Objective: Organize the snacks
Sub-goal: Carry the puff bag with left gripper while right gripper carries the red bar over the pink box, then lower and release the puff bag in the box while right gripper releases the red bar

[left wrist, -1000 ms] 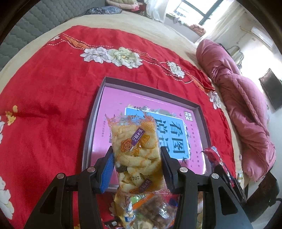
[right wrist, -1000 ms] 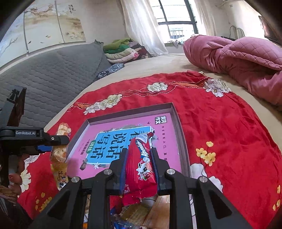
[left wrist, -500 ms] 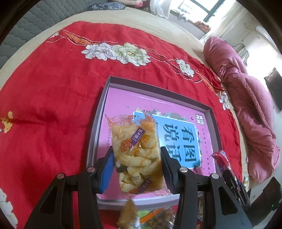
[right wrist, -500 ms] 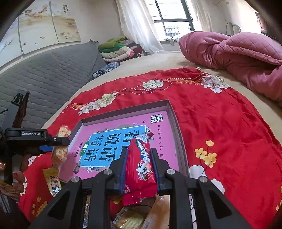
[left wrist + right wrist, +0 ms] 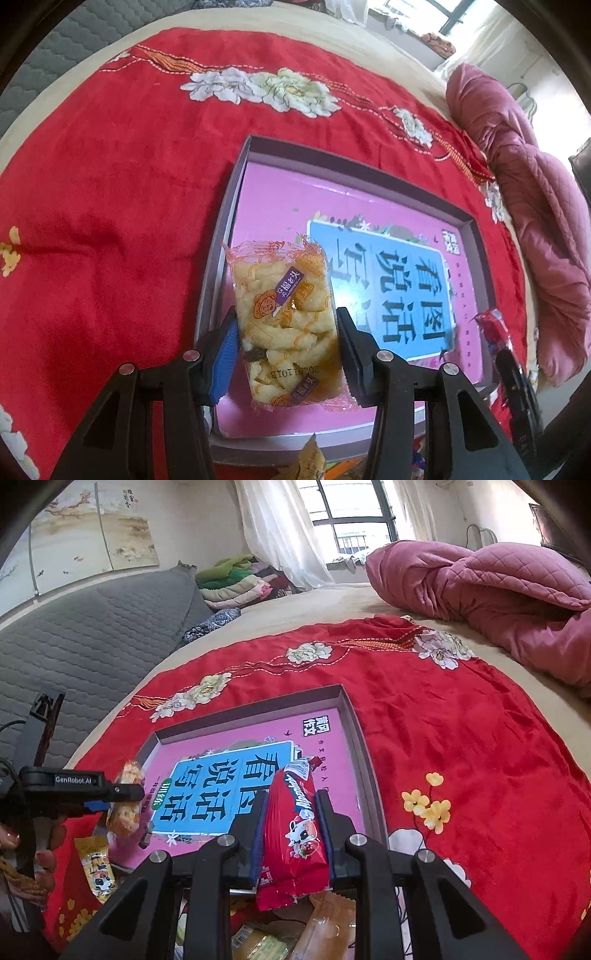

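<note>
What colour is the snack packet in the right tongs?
Red packet, clearest in the right wrist view.

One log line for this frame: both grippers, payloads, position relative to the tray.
left gripper: shut on orange puffed-snack packet, over shallow pink-lined box tray | right gripper: shut on red wafer packet, over tray near edge | nothing placed

I've got the tray [image 5: 364,760] lying flat on the cloth [image 5: 461,738], which is spread over the bed [image 5: 325,605]. My left gripper [image 5: 286,350] has the snack bag [image 5: 286,317] pinched above the tray's near-left corner; my right gripper [image 5: 291,834] grips the wrapped bar [image 5: 295,834] over the tray's near edge, right of centre. Below that, nearest me, more snack packets [image 5: 325,923] lie in a heap, with one packet [image 5: 96,867] off to the left on the cloth. The quilt [image 5: 498,594] sits bunched up beyond the cloth to the right, folded bedding [image 5: 236,581] stacked far behind, by the window [image 5: 351,517].
</note>
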Available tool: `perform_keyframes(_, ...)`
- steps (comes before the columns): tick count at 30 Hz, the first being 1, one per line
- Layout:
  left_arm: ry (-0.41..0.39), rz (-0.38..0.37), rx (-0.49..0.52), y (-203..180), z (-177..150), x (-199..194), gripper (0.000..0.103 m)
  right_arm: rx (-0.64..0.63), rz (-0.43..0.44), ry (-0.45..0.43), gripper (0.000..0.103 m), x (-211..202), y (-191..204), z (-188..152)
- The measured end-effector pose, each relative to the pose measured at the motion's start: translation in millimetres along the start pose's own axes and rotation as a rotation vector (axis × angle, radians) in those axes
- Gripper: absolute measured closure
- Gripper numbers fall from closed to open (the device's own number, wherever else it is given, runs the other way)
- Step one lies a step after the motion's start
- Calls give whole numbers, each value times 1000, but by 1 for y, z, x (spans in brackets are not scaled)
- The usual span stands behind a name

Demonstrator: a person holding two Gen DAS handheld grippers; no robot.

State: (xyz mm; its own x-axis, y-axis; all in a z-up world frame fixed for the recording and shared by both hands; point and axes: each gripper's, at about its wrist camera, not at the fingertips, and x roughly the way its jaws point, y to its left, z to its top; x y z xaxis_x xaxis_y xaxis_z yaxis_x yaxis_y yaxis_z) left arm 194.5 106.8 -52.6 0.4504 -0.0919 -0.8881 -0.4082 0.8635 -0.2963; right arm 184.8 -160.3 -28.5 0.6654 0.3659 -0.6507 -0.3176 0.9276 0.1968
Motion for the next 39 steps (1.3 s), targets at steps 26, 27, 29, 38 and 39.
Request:
perform_keyframes(26,15,3,18,-2,-3,1,52,-3,-52,47,77,20,-4,-6)
perform_keyframes(27,16,1,20,-2,-3,1,52,-3,-51,46,77,20,-4,-6)
perform_keyframes(29,13,-1,22,-1,-4,-1,52,-2,-54,45,77,20,-4,-6)
perform_keyframes(38,-8,-14,25,-2,-1,-16,52,13,-74,34,75,17,-11,-6)
perform_keyframes(39,-10,-16,24,-2,-1,-17,52,13,-77,32,74,17,-12,-6)
